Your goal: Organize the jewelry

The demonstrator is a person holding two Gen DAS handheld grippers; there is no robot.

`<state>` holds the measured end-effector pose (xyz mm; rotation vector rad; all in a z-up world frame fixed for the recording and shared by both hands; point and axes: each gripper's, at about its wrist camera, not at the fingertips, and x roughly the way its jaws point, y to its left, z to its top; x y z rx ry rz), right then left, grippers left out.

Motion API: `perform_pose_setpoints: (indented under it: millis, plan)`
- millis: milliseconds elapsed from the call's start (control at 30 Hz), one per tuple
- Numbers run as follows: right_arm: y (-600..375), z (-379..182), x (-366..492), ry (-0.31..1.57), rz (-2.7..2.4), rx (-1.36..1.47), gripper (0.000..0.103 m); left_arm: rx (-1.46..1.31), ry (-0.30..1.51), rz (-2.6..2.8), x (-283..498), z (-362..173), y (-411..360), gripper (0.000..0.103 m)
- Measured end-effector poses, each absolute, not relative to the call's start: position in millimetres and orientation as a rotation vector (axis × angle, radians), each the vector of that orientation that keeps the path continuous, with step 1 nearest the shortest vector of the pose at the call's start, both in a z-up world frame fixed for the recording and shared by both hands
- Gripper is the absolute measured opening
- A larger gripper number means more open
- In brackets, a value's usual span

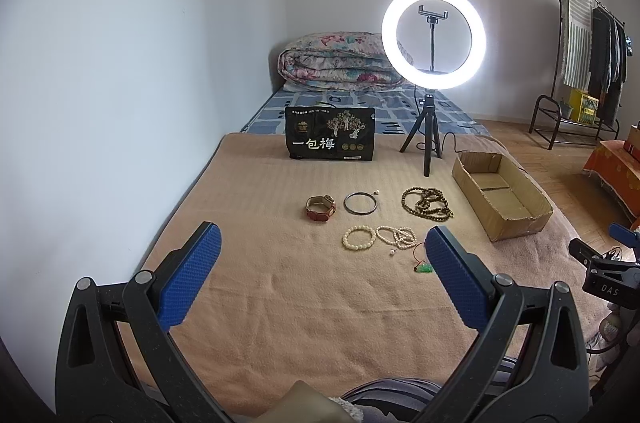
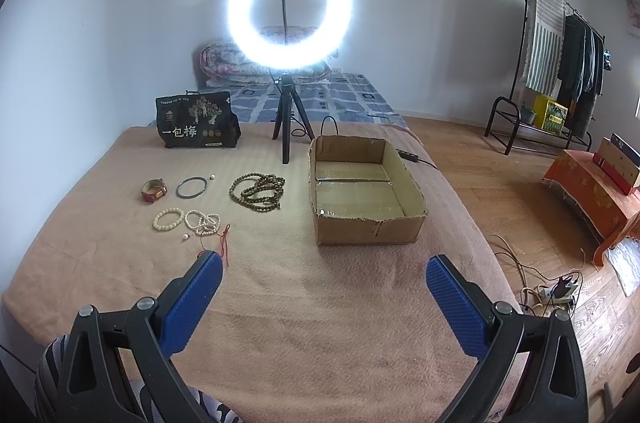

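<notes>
Both pairs of blue-padded tongs, left [image 1: 322, 245] and right [image 2: 324, 275], hang spread apart and empty over the peach blanket [image 1: 280, 303]. Ahead of the left tongs lie a cream bead bracelet [image 1: 359, 237], a dark metal bangle [image 1: 360, 203], a red strap watch [image 1: 320, 207] and brown prayer beads [image 1: 426, 203]. Ahead of the right tongs, the open brown cardboard box [image 2: 402, 225] holds nothing. Beyond, a black pouch [image 1: 330, 134] reads "一包梅". Only the right view shows the white power strip [image 2: 558, 293] on the floor.
</notes>
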<state>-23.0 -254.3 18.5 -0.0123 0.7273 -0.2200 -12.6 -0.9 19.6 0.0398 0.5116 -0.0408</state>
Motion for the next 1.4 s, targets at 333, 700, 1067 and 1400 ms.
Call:
perform_pose_setpoints:
  millis: [333, 700, 1067, 1400]
  plan:
    - [-253, 17, -21, 0.736, -0.215, -0.014, 0.103, 0.037, 0.514, -0.04, -13, 19, -1, 0.103]
    - [-253, 15, -19, 0.744, -0.214, -0.01, 0.103, 0.036, 0.518, -0.044, -15, 17, 0, 0.103]
    - [-255, 5, -9, 0.768, -0.219, -0.019, 0.103, 0.025, 0.571, -0.048, -18, -4, -3, 0.103]
    - [-253, -7, 7, 0.753, -0.148, -0.045, 0.103, 0.023, 0.64, -0.055, 28, -16, 17, 0.103]
